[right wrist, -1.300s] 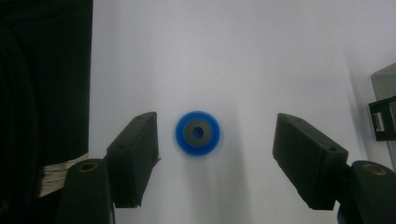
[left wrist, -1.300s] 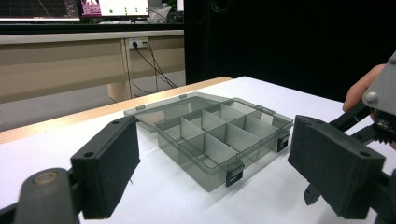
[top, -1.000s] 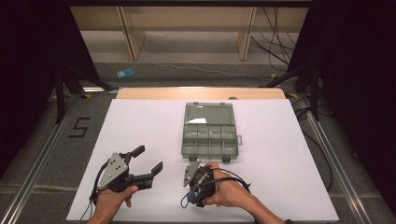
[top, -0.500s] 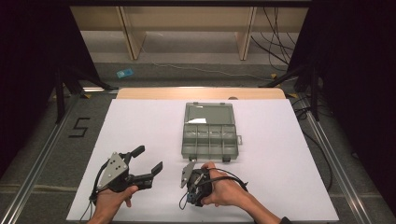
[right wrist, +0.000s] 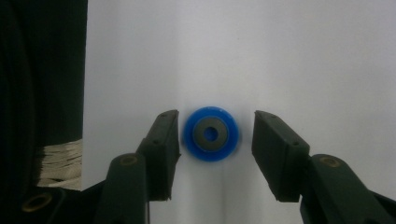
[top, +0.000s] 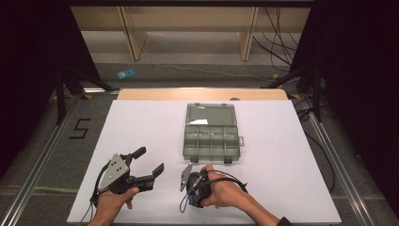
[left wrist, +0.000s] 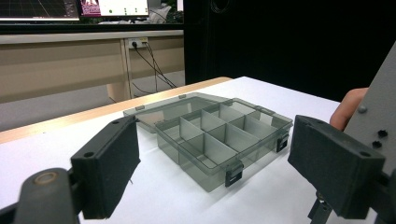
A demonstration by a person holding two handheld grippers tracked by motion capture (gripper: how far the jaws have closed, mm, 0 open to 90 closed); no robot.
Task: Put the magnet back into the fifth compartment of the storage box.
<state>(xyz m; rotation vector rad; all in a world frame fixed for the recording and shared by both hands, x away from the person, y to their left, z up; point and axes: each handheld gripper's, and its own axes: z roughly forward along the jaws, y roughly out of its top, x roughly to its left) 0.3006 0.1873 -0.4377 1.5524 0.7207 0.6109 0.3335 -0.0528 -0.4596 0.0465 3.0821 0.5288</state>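
Note:
A small blue disc [right wrist: 210,133] with a grey ring and a hole in its middle lies flat on the white sheet. My right gripper [right wrist: 215,125] points straight down over it, open, one jaw on each side; the left jaw is nearly touching and the right jaw stands a little off. In the high view the right gripper [top: 194,184] is under the person's hand near the front edge. My left gripper [top: 150,160] rests low on the table to its left, open and holding nothing. A clear grey compartment box [top: 210,136] lies with its lid open at the table's centre; this box [left wrist: 219,135] is ahead of the left jaws.
The white sheet [top: 291,160] covers the table, with a wooden strip [top: 202,94] along the far edge. The table's near edge [right wrist: 85,93] runs just left of the right gripper's jaws, with dark floor beyond. The right gripper's grey plate [left wrist: 373,107] stands close beside the left gripper.
The right gripper has shifted slightly left and toward the front edge, staying pointed downward. The left gripper and the box have not moved.

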